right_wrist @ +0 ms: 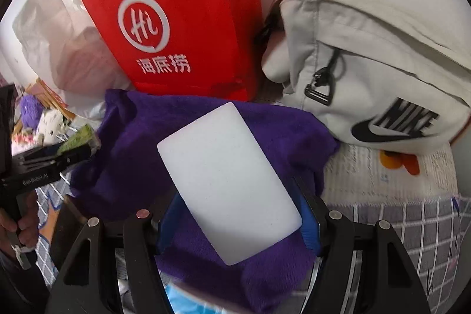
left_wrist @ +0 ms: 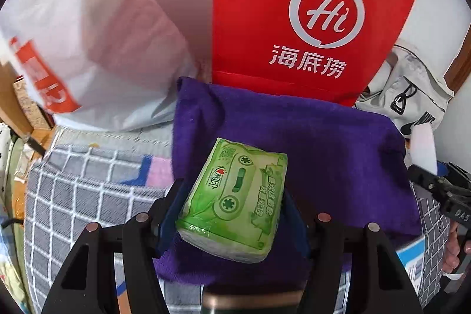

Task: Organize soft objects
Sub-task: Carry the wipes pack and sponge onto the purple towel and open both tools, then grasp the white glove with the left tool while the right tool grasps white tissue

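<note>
1. Tissue pack [left_wrist: 234, 200]: green printed soft pack with a cassette drawing, clamped between the pads of the left gripper [left_wrist: 232, 208]. Its long axis runs from 7 o'clock up to 1 o'clock in the left wrist view. It hangs over the purple towel [left_wrist: 309, 137].
2. White sponge block [right_wrist: 228, 181]: plain, smooth, rounded corners, pinched between the blue pads of the right gripper [right_wrist: 235, 214]. Its long axis runs from 5 o'clock to 11 o'clock. It too is above the towel.
3. Purple towel: plush, rumpled, lying on a grey checked cloth [left_wrist: 88, 196].
4. Red paper bag [left_wrist: 294, 5]: upright at 12 o'clock behind the towel, white "Hi" logo; contents not visible.
5. White sling bag [right_wrist: 368, 64]: at 2 o'clock, black logo, zipped; contents hidden.
6. White plastic bag [left_wrist: 88, 34]: at 10 o'clock, blurred; contents unclear.
</note>
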Demonstrator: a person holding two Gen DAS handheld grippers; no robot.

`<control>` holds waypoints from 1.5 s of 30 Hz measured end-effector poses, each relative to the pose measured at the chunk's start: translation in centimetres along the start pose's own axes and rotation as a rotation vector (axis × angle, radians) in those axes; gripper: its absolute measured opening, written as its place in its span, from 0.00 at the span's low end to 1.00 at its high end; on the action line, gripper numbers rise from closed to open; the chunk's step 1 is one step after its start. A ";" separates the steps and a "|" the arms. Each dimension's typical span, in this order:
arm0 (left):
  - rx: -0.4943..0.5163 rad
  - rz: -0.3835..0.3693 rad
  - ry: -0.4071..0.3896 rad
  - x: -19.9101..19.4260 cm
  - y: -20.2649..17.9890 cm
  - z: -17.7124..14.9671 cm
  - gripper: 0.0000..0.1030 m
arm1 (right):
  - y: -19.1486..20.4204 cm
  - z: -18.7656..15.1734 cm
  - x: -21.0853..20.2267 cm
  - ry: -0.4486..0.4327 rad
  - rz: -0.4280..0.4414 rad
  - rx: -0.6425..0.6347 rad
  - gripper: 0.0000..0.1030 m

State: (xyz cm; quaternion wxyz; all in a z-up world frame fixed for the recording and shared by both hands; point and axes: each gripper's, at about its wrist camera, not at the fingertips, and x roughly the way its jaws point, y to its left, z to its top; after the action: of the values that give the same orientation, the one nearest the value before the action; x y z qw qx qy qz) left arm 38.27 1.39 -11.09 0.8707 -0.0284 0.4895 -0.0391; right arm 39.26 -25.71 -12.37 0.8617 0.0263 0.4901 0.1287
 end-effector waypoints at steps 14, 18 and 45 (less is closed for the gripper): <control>-0.052 -0.012 0.081 5.0 0.0 2.3 0.60 | -0.9 1.3 6.7 0.153 0.011 -0.053 0.67; -0.057 -0.030 0.089 5.4 -0.2 2.3 0.60 | -1.4 1.4 7.5 0.169 0.006 -0.039 0.67; -0.042 -0.027 -0.064 -6.6 0.9 -3.2 0.76 | 2.1 -4.0 -5.8 -0.049 0.068 0.028 0.91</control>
State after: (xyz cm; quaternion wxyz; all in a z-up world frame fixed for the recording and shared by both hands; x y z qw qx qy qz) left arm 32.15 2.87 -7.25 0.8844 -0.0544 0.4618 -0.0397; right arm 32.65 -25.49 -9.16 0.8680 0.0583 0.4695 0.1504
